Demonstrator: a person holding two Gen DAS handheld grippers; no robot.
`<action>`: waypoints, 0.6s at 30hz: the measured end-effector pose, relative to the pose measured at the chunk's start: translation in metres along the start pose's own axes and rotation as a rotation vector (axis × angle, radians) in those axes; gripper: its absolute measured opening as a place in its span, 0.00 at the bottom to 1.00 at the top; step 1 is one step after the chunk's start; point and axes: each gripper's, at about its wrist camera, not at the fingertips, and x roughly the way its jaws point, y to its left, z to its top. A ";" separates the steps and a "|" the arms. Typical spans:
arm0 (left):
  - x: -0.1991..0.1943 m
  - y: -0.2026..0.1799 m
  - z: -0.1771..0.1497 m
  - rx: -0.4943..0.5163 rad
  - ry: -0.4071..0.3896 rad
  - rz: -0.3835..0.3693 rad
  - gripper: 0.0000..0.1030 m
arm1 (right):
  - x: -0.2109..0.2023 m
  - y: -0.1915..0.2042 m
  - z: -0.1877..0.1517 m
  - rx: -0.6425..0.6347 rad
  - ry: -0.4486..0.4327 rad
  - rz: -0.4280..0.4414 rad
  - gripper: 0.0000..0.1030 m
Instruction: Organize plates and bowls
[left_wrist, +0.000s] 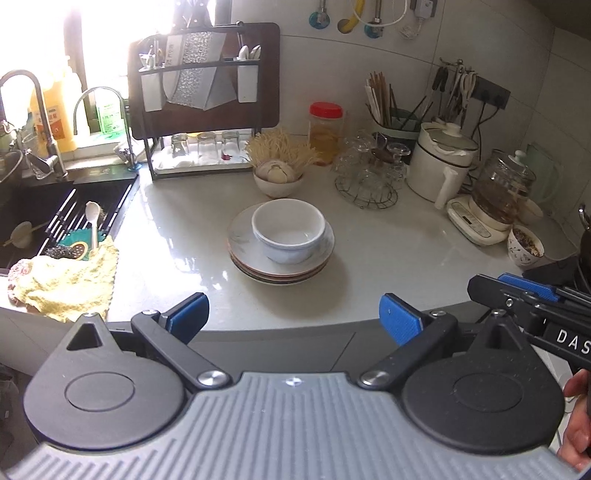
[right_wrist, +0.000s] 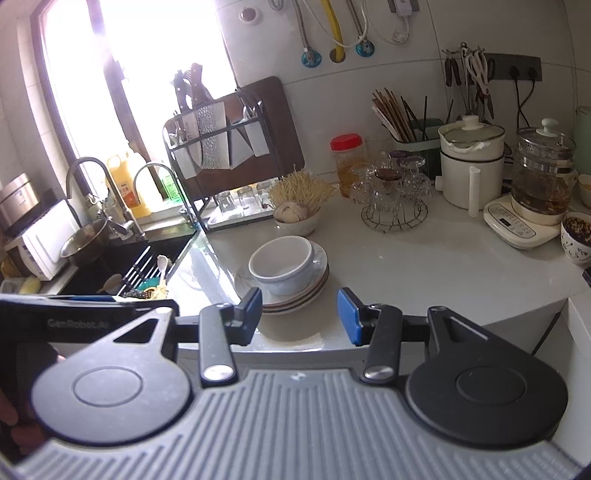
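A white bowl (left_wrist: 289, 230) (right_wrist: 282, 264) sits upright on a stack of plates (left_wrist: 281, 268) (right_wrist: 300, 297) in the middle of the white counter. My left gripper (left_wrist: 293, 319) is wide open near the counter's front edge, short of the stack, with nothing between its blue pads. My right gripper (right_wrist: 300, 315) stands partly open just in front of the stack, and its blue pads hold nothing. In the left wrist view the right gripper (left_wrist: 517, 291) reaches in from the right edge.
The sink (left_wrist: 55, 218) with a spoon, a scrubber and a yellow cloth (left_wrist: 66, 284) lies left. A dish rack (left_wrist: 203, 110), a small bowl with garlic (left_wrist: 277, 181), a glass holder (left_wrist: 369, 177), a white pot (left_wrist: 443, 158) and a kettle (left_wrist: 502, 192) crowd the back.
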 end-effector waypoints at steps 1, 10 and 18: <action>0.000 0.001 0.000 0.001 0.000 0.002 0.97 | 0.000 -0.001 0.000 -0.001 -0.003 -0.007 0.48; -0.002 0.006 0.000 -0.016 0.005 0.025 0.97 | 0.003 -0.005 0.002 -0.011 -0.012 -0.020 0.69; -0.004 0.008 -0.004 -0.051 0.010 0.043 0.97 | 0.006 -0.005 0.005 -0.016 0.002 0.009 1.00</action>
